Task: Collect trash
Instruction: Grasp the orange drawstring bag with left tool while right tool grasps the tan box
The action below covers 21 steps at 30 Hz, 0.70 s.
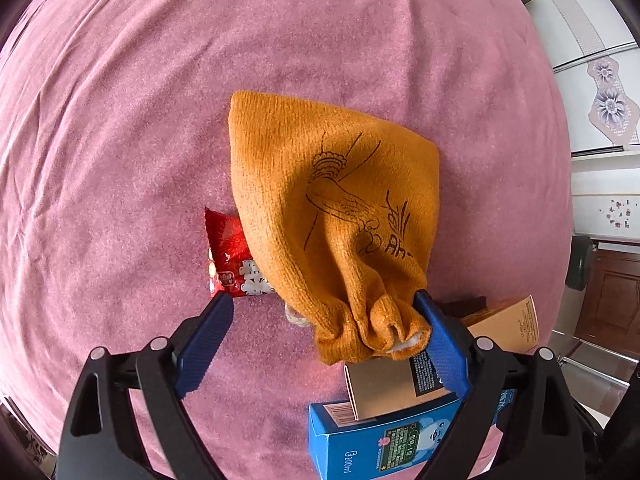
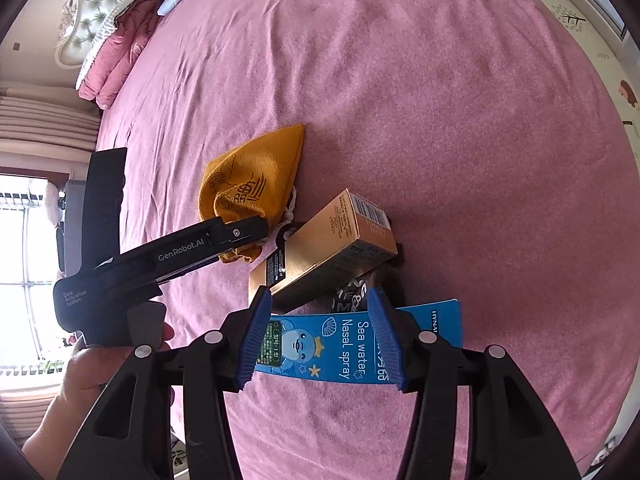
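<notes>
The left tongs (image 1: 322, 306) stand spread wide, their right finger (image 1: 438, 336) touching the gathered mouth of the orange pouch (image 1: 320, 200), gripping nothing. The right tongs (image 2: 320, 300) are also released, hovering over the blue box (image 2: 344, 344). A gold box (image 2: 332, 248) lies just beyond their tips, and a red wrapper (image 1: 230, 256) sits ahead of the left tongs' left finger.

Bright, even daylight, blown out at the window (image 2: 24, 264); soft shadows; heavy fisheye bending at dark edges; corners perhaps slightly blurred.
</notes>
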{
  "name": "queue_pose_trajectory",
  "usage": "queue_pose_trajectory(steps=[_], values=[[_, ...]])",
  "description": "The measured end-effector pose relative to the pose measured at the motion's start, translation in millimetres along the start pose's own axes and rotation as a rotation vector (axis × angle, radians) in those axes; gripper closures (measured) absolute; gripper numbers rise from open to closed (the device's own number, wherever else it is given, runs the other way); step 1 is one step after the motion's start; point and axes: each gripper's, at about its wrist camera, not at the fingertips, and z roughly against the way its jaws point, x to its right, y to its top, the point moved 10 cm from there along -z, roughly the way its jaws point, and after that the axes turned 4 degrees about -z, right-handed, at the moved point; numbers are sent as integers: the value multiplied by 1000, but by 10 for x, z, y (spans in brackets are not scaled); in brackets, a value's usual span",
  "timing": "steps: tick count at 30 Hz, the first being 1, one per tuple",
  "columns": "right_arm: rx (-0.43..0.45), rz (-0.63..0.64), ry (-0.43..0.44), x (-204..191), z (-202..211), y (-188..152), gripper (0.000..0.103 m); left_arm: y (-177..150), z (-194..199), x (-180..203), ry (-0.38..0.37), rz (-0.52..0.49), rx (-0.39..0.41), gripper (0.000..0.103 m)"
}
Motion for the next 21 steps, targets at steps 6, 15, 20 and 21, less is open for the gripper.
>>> queue_pose_trajectory(steps=[6,15,20,21], values=[[-1,-19,-4,46,-34,62,51,26,25,154,-41,-19,23,52],[-14,-80,0,191,-187,148,48,-80,237,250,-78,-58,106,62],[-27,-161,38,313,-320,244,41,-186,334,155,-132,-16,112,62],[-35,-179,54,315,-351,257,41,-103,364,130,-141,-11,112,62]])
